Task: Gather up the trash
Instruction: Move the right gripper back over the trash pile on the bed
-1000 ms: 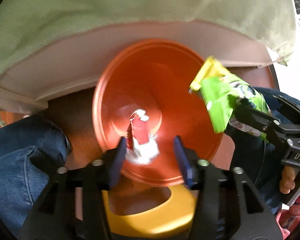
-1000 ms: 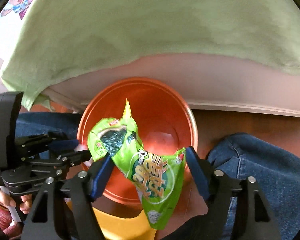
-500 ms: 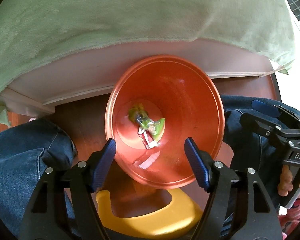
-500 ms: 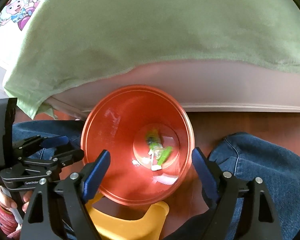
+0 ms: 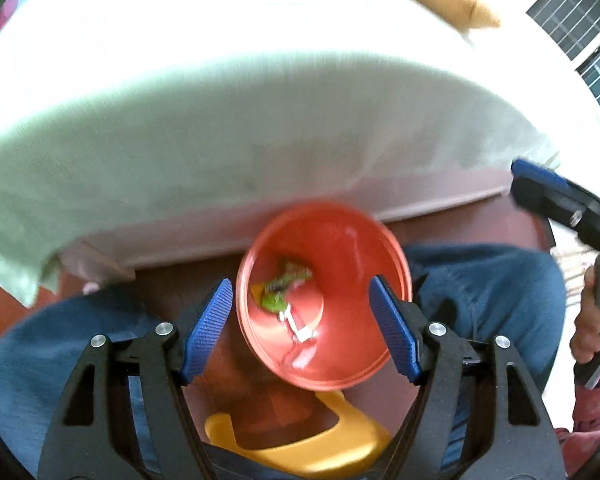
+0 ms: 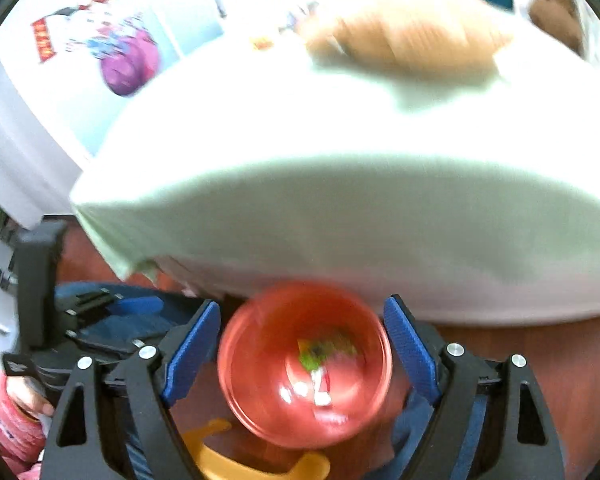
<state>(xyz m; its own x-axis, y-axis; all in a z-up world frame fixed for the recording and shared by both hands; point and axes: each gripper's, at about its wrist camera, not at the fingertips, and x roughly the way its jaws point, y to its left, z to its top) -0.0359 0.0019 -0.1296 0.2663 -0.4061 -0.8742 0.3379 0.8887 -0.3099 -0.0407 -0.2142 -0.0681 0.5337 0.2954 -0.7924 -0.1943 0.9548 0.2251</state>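
Two grippers hang above the orange bin, both spread and empty. The left gripper has its blue pads wide apart, the bin mouth framed between them from above; nothing is held. The right gripper is likewise wide, with no object between its pads; its jaws have just been opening further. Neither gripper touches the bin.

Trash lies at the bottom of the bin: a crumpled green wrapper and, just beside it, a small red-and-white scrap. In the right wrist view the same items are blurred, the green wrapper only a smear.

The bin stands on a brown floor between two knees in blue jeans. A yellow stool edge shows below the bin, at the bottom of both views.

Behind the bin, a pale green blanket drapes over the edge of a bed; a tan object rests on top, too blurred to identify. A cartoon poster is on the wall at upper left in the right wrist view.
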